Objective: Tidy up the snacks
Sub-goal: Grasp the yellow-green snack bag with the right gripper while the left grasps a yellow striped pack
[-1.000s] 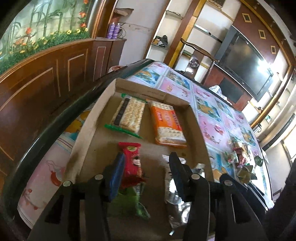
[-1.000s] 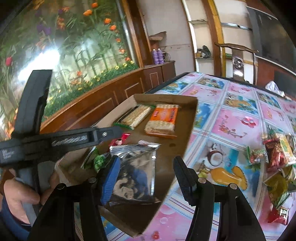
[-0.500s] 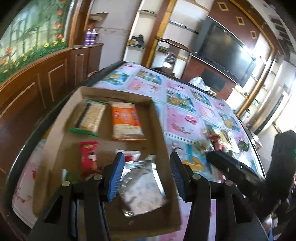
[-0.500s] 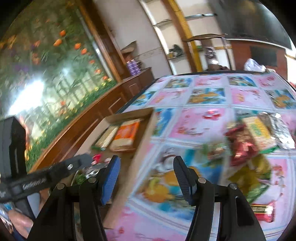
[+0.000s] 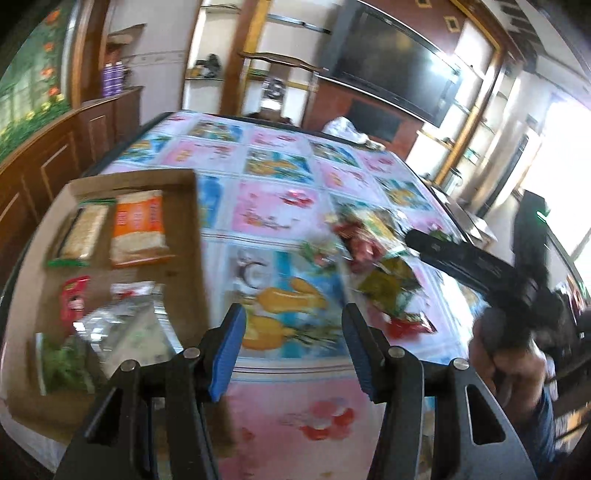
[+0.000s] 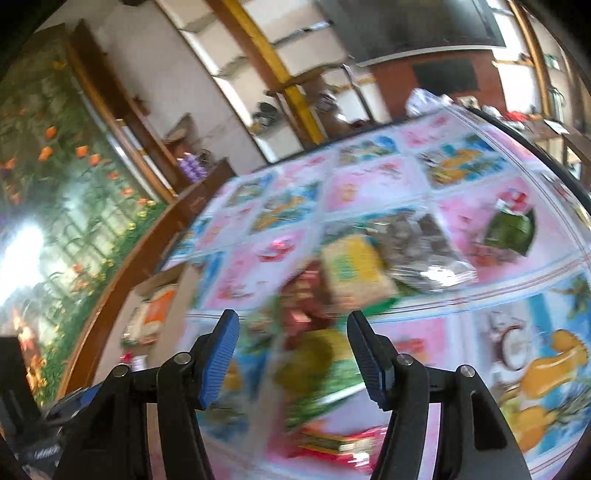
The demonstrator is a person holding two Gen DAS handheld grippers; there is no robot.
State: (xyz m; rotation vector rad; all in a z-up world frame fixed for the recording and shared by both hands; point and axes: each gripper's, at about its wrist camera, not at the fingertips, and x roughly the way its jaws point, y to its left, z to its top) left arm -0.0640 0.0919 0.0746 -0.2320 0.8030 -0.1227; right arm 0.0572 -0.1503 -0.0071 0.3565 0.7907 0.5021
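Left gripper (image 5: 293, 349) above the near edge of the surface (image 5: 280, 424), blue-padded fingers (image 5: 229, 347) spread with nothing between them, having just been opening wider. Cardboard tray (image 5: 199, 258) at the left, on the patterned cloth, holding a green-edged cracker pack (image 5: 79, 232) and an orange cracker pack (image 5: 138, 227) at its far end, a small red packet (image 5: 74, 299) in the middle, a silver foil bag (image 5: 122, 328) and a green packet (image 5: 62, 365) at the near end. Loose heap of snacks (image 5: 376, 254) well to the right of the tray, blurred, mostly red, green and yellow wrappers. Right gripper (image 6: 291, 358) over that heap, fingers (image 6: 364, 354) spread and empty. Beneath and beyond them, a yellow-and-green cracker pack (image 6: 351, 273), a silver bag (image 6: 417, 247), red wrappers (image 6: 301, 295), a flat red-and-green bar (image 6: 332, 443) nearest; a dark green packet (image 6: 511, 229) apart at the far right. Seen from the left wrist, a black gripper body (image 5: 476, 266) and the hand (image 5: 509, 354) gripping it at the right. Dark television (image 5: 399, 62), shelves (image 5: 288, 29) and wooden cabinet (image 5: 48, 158) beyond the far edge.
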